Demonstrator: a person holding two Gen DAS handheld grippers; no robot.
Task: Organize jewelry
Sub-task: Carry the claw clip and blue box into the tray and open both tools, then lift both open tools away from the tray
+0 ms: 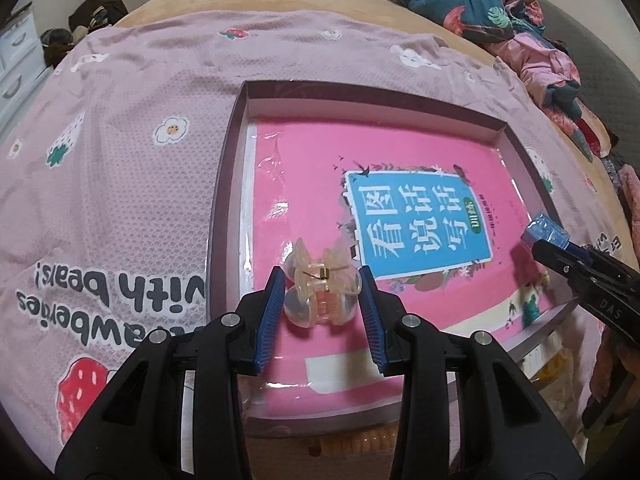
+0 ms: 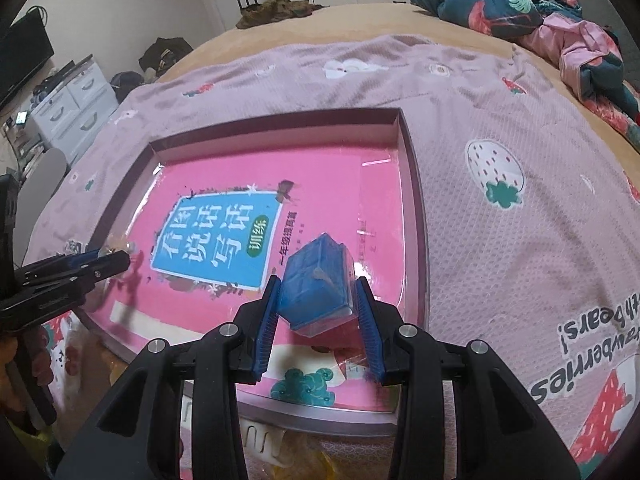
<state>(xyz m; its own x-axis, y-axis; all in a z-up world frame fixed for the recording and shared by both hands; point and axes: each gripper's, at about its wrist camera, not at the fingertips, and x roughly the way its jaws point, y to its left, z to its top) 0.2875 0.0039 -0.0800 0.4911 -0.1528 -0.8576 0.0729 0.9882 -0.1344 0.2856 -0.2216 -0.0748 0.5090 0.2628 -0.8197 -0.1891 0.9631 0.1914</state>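
Spread over the bed, a pink strawberry blanket (image 1: 120, 152) carried a shallow tray (image 1: 228, 184) lined with a pink book (image 1: 304, 168). Over it, the left gripper (image 1: 323, 292) pinched a translucent hair claw (image 1: 320, 286); the right gripper (image 2: 316, 300) clamped a blue box (image 2: 320, 280), its contents indistinct.

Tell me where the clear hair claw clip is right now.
The hair claw clip sits between the left gripper pads in the left wrist view, over the near-left part of the pink book lying in the shallow box.
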